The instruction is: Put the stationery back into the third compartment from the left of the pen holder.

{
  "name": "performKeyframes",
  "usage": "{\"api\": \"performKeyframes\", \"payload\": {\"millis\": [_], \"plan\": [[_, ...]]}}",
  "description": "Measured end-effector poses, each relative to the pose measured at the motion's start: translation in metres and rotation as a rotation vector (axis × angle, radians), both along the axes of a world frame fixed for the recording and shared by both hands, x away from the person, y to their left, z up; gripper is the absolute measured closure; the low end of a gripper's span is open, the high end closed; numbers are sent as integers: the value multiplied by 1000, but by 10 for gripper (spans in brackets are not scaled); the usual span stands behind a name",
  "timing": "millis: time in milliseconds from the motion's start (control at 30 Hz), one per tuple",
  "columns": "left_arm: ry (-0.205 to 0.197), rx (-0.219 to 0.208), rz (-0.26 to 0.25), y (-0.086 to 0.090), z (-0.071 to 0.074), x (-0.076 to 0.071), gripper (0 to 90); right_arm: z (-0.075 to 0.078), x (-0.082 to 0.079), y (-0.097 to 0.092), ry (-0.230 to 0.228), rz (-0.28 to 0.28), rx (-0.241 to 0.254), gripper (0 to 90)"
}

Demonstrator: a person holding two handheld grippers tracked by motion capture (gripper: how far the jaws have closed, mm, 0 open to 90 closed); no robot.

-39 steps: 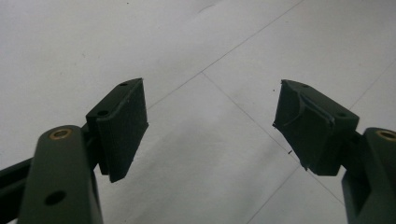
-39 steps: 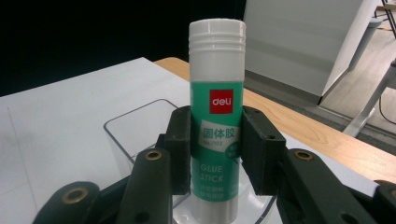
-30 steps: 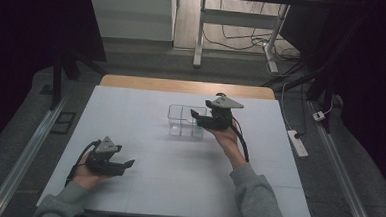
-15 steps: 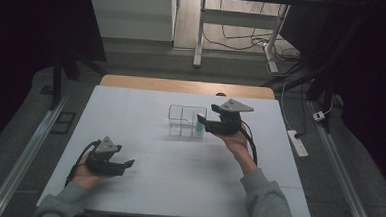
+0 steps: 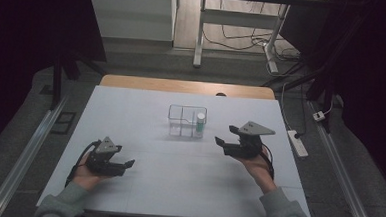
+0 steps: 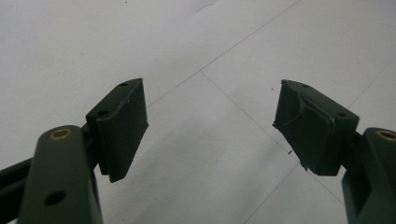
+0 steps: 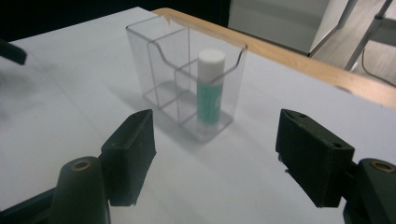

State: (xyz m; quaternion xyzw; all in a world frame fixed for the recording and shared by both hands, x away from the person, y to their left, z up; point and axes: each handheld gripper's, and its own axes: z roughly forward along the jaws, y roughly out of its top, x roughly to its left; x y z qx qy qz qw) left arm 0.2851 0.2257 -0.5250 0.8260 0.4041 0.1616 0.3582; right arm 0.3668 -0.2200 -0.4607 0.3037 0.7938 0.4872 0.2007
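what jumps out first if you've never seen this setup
A clear plastic organizer stands mid-table with a green glue stick upright in its right-hand compartment. The right hand-held gripper sits just right of it, jaws open and empty; the left hand-held gripper rests open near the front edge.

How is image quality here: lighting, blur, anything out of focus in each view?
High view: dim, dark surroundings, evenly lit white table, no glare, faint shadow beside the clear organizer. Left gripper view: sharp on the table's surface, the left gripper slightly soft. Right gripper view: the green tube reads clearly; the right gripper and the foreground are softer.
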Motion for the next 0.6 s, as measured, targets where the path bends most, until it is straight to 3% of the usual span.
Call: {"api": "performKeyframes", "payload": {"millis": [300, 600], "plan": [[-11, -17, 1, 1, 3, 0, 251, -20, -43, -41, 32, -21, -22, 285], [-24, -29, -4, 1, 6, -1, 252, -32, -50, -56, 48, -26, -27, 282]]}}
